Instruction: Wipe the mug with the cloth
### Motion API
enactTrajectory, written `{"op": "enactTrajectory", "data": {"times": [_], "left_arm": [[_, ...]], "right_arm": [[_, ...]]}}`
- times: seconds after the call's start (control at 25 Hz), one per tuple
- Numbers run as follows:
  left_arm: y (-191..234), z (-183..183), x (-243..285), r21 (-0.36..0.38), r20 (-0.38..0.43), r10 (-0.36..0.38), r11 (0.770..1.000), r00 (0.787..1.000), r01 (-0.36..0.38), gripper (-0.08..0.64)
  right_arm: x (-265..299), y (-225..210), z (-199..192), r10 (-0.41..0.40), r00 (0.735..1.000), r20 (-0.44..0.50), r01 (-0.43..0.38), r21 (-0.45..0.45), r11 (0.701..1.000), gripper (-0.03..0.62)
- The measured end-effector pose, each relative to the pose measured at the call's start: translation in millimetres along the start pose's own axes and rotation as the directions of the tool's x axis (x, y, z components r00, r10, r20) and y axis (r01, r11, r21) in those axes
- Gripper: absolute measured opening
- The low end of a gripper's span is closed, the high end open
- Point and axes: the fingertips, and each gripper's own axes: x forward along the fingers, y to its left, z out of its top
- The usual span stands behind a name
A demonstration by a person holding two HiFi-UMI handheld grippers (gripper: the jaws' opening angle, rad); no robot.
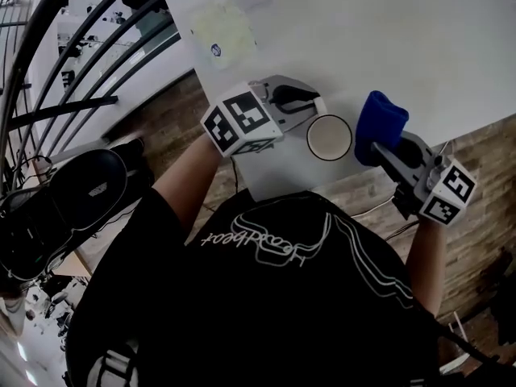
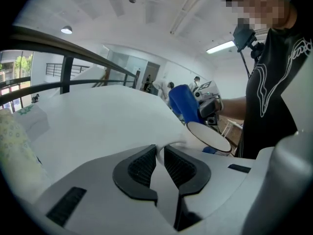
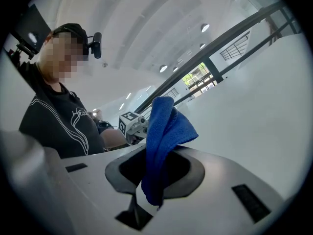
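A white mug (image 1: pixel 329 137) with a dark rim stands upright near the front edge of the white table (image 1: pixel 387 39). My left gripper (image 1: pixel 303 108) reaches it from the left. In the left gripper view the jaws of that gripper (image 2: pixel 160 153) are shut on a thin white piece that runs to the mug (image 2: pixel 209 136), apparently its handle. My right gripper (image 1: pixel 380 148) is shut on a folded blue cloth (image 1: pixel 379 122), held just right of the mug. In the right gripper view the cloth (image 3: pixel 161 131) stands up out of the right gripper (image 3: pixel 157 173).
A pale patterned sheet (image 1: pixel 222 31) lies at the table's far left. Dark railing bars (image 1: pixel 89 63) run beside the table's left edge. Wooden floor (image 1: pixel 484 160) shows below the table's front edge. My own dark shirt (image 1: pixel 282 297) fills the lower head view.
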Motion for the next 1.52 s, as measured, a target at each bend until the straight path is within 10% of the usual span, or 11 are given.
{"op": "enactTrajectory", "data": {"times": [0.96, 1.52], "left_arm": [[7.1, 4.1, 11.1, -0.03, 0.014, -0.054, 0.998, 0.998, 0.054, 0.052], [4.9, 6.3, 11.9, -0.047, 0.042, 0.0, 0.999, 0.999, 0.002, 0.044]], "right_arm": [[57.0, -11.3, 16.7, 0.214, 0.958, -0.19, -0.23, -0.066, 0.971, 0.064], [72.7, -44.4, -25.9, -0.009, 0.932, -0.363, 0.061, 0.13, 0.99, 0.064]]}}
